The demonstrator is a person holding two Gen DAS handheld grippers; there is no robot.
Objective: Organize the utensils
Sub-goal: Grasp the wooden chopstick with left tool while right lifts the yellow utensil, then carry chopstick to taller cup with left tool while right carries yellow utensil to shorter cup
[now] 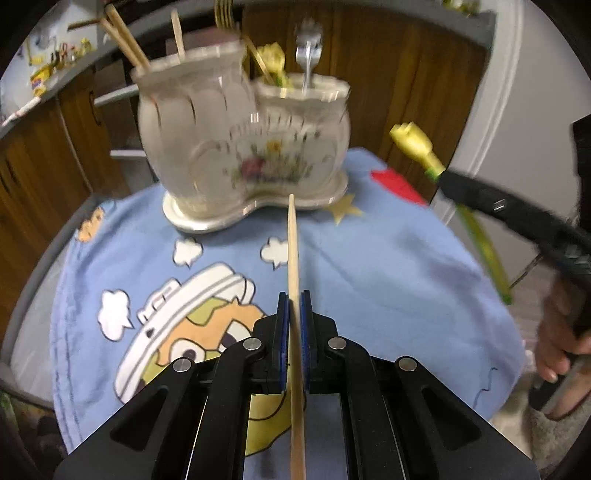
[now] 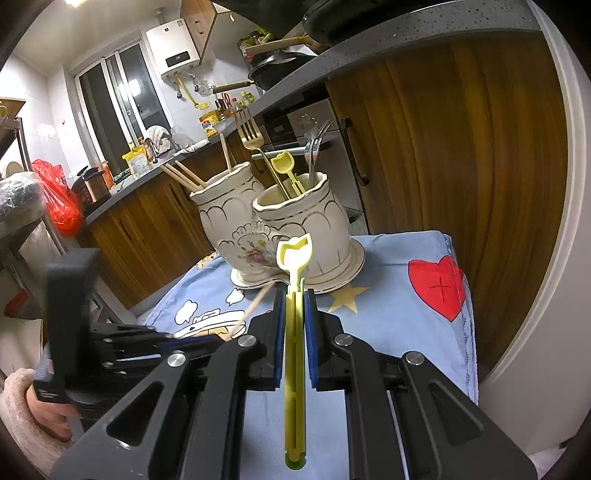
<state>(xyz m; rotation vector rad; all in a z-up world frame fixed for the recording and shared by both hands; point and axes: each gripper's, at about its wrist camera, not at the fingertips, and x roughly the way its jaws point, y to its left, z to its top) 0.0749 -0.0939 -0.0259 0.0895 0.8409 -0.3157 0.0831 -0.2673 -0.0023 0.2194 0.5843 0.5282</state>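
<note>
A cream ceramic two-pot utensil holder [image 1: 236, 147] [image 2: 273, 229] stands at the far side of the blue cartoon cloth [image 1: 369, 258]. Its taller pot holds wooden chopsticks [image 1: 125, 37]; its lower pot holds a gold fork [image 2: 250, 133], a silver fork [image 1: 308, 51] and a yellow plastic utensil [image 2: 284, 166]. My left gripper [image 1: 294, 299] is shut on a wooden chopstick [image 1: 293, 258] that points at the holder. My right gripper [image 2: 295, 295] is shut on a yellow plastic utensil [image 2: 294, 258], held above the cloth and aimed at the holder; it also shows in the left wrist view [image 1: 413, 142].
Wooden cabinet doors [image 2: 461, 147] and a grey countertop [image 2: 406, 33] rise right behind the table. A red heart patch [image 2: 439, 288] marks the cloth's right edge. A red bag [image 2: 55, 199] and kitchen clutter sit at the far left.
</note>
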